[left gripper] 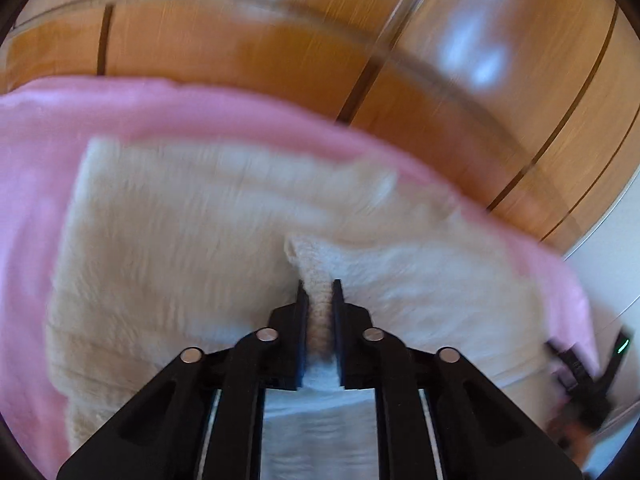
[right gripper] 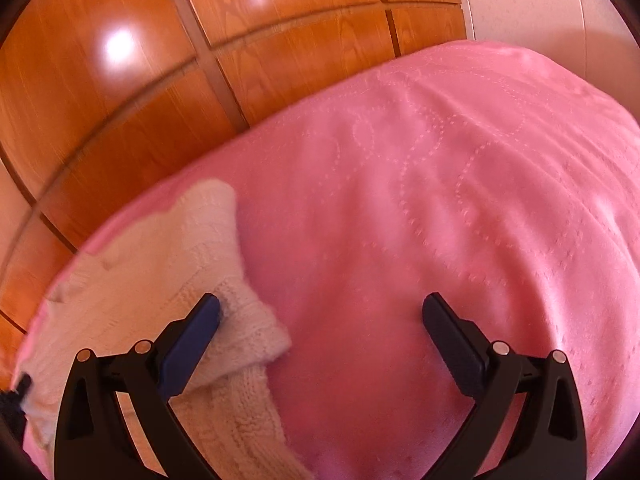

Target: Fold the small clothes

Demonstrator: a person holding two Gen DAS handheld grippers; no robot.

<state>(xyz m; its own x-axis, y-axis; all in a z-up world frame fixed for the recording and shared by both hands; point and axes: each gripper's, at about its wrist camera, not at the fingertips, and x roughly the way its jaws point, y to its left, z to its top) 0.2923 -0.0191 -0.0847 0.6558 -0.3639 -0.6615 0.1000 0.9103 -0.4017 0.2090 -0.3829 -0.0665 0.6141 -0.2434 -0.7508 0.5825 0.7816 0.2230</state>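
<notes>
The left gripper (left gripper: pixel 320 286) is clamped on a pinched-up ridge of the cream knitted sweater (left gripper: pixel 192 240), which lies on the pink blanket (right gripper: pixel 440 200) with most of its body spread ahead and to the left of that grip. The right gripper (right gripper: pixel 320 308) hangs with its jaws wide apart and nothing between them; the sweater lies to its left, under its left finger (contact cannot be told), so the left gripper is the better placed to carry the fold.
</notes>
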